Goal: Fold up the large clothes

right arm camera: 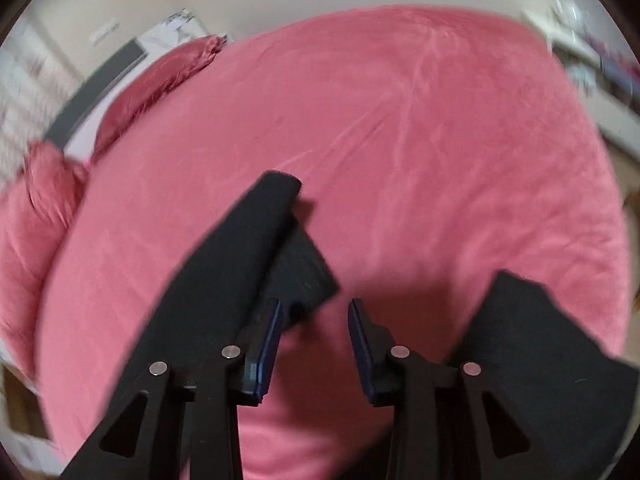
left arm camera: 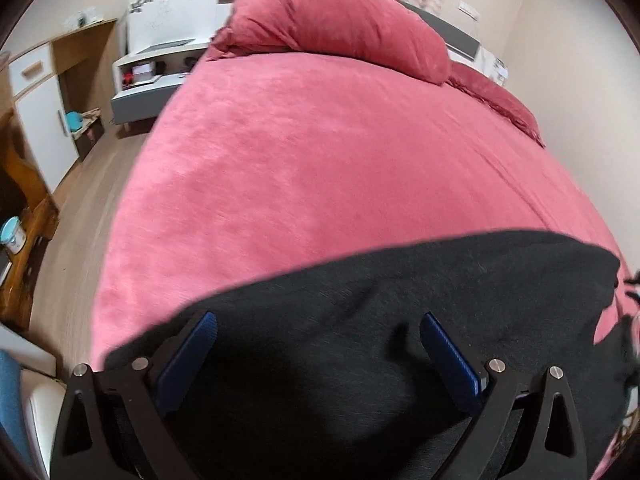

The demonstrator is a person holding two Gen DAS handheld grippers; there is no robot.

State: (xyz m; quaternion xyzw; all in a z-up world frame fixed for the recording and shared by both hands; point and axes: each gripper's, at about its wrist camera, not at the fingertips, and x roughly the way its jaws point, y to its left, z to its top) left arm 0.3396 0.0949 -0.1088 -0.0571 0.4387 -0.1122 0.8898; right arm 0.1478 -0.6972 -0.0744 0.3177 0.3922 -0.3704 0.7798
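My left fingers [left arm camera: 200, 344] spread wide over the black garment [left arm camera: 400, 288] on the pink bed [left arm camera: 280, 160], pinching nothing; right gripper [right arm camera: 314, 312] parted, empty too. Garment looks soft, floppy, light; best pinched at edge or corners.

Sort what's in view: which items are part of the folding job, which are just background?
Job:
- black garment, spread on the pink bedspread
- left tool, open over it
- right tool, open, nothing between its pads

Background:
- pink pillow
- nightstand
- white cabinet
- teal cup
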